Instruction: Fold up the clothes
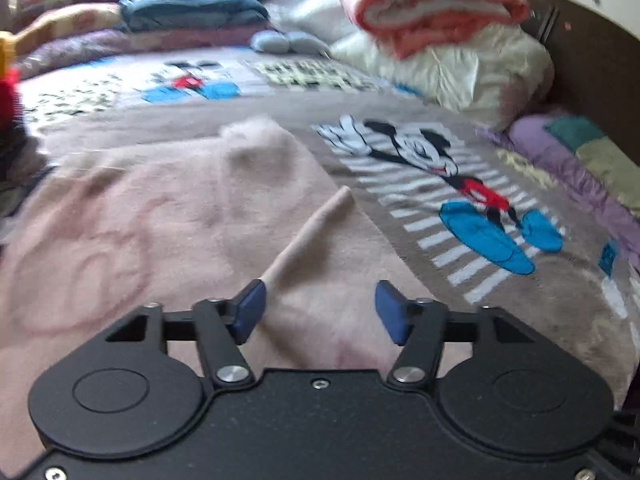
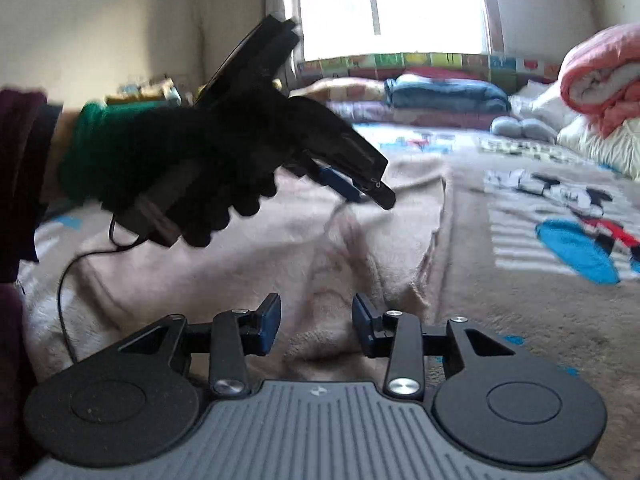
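Observation:
A pale pink fluffy garment (image 1: 160,208) lies spread on the bed's cartoon-mouse blanket (image 1: 460,184). A thin pink cord (image 1: 312,232) from it runs across the fabric and ends against my left gripper's left pad. My left gripper (image 1: 316,312) hovers low over the garment, jaws apart, nothing pressed between them. In the right wrist view a black-gloved hand with a green cuff (image 2: 200,168) holds the left gripper (image 2: 368,192) above the garment (image 2: 240,260). My right gripper (image 2: 316,324) stands open just over a rumpled fold at the garment's near edge.
A rolled coral-pink blanket (image 1: 432,12) rests on white pillows (image 1: 480,76) at the back right. Blue folded bedding (image 1: 192,12) and grey cushions (image 1: 288,42) line the far edge. A bright window (image 2: 392,8) is behind. A thin black cable (image 2: 64,300) trails at the left.

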`<state>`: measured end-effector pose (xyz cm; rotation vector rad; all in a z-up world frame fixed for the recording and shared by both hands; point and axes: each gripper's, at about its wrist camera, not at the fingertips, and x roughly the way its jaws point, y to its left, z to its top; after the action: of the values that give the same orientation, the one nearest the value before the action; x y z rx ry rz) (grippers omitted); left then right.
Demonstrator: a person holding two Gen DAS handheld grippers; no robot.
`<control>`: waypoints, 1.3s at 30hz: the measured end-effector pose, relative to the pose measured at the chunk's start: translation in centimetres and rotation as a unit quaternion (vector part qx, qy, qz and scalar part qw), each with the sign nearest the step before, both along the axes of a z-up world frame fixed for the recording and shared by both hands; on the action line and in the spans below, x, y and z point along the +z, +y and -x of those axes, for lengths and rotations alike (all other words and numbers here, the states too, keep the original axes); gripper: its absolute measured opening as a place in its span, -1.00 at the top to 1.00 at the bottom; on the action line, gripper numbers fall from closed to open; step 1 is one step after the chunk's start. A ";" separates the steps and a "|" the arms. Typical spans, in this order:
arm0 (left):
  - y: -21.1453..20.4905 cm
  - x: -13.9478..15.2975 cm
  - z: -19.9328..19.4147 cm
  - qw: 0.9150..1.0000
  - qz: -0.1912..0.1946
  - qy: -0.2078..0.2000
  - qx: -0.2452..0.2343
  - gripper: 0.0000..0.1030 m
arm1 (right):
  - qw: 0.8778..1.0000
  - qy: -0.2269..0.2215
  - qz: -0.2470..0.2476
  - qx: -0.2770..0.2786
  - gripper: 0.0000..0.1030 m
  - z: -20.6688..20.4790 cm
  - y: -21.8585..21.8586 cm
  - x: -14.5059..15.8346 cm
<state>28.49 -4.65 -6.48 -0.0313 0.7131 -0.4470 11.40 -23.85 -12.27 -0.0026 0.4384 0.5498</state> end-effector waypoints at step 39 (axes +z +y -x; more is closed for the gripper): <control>26.2 -6.7 21.0 0.838 0.392 0.024 0.378 0.05 | 0.949 0.136 -0.285 0.006 -0.08 1.5 -2.9 0.0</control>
<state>7.45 21.51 -13.15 -1.0740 0.4688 0.0593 9.90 -26.76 -12.29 0.6335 0.5341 0.6778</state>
